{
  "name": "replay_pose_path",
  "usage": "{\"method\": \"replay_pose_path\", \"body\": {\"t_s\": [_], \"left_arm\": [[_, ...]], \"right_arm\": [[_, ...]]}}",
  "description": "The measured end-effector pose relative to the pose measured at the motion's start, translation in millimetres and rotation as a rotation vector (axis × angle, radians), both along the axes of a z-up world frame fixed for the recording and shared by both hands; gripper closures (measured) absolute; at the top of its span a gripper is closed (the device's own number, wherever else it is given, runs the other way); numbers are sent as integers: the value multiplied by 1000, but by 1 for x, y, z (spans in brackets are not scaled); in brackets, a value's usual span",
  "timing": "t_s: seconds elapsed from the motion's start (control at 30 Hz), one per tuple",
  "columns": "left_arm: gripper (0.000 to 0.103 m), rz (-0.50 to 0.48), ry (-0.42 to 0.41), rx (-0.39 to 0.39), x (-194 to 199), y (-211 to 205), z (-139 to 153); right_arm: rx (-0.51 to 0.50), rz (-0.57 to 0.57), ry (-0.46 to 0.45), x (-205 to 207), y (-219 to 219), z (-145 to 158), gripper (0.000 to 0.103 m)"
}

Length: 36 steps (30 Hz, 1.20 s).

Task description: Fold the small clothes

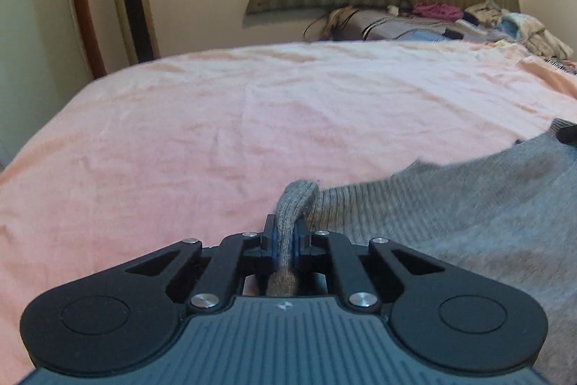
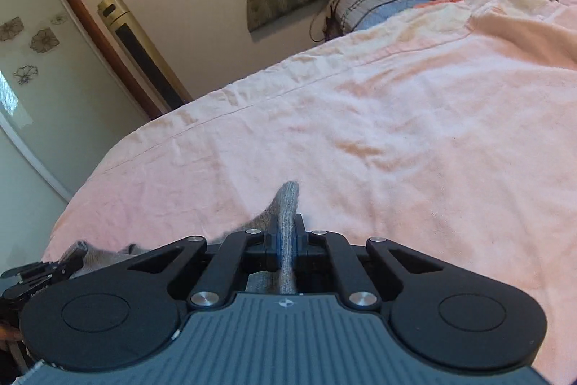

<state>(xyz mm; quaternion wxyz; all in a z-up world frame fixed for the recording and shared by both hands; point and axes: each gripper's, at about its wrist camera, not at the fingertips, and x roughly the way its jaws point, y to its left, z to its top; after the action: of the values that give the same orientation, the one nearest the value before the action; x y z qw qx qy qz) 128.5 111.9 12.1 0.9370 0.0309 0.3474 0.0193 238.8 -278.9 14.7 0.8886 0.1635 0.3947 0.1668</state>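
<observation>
Both tongs, my left gripper (image 1: 285, 237) and right gripper (image 2: 286, 240), are clamped on corners of the grey knit garment (image 1: 487, 222) over the pink bedspread (image 1: 216, 132); I judge next I must spread it flat to fold.

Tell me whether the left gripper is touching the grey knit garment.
Touching. The left wrist view shows the left gripper shut on a bunched fold of the grey knit garment, the fabric pinched between its fingers and poking out past them.
</observation>
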Motion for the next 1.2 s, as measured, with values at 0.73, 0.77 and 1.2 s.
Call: {"method": "replay_pose_path", "body": {"t_s": [0.73, 0.77, 1.2], "left_arm": [[24, -12, -41, -118, -6, -49, -7], [24, -10, -43, -114, -6, -51, -7], [24, -6, -53, -140, -7, -48, -9]], "right_arm": [[-192, 4, -154, -24, 40, -13, 21], [-212, 2, -155, -25, 44, -13, 21], [-249, 32, -177, -52, 44, -13, 1]]}}
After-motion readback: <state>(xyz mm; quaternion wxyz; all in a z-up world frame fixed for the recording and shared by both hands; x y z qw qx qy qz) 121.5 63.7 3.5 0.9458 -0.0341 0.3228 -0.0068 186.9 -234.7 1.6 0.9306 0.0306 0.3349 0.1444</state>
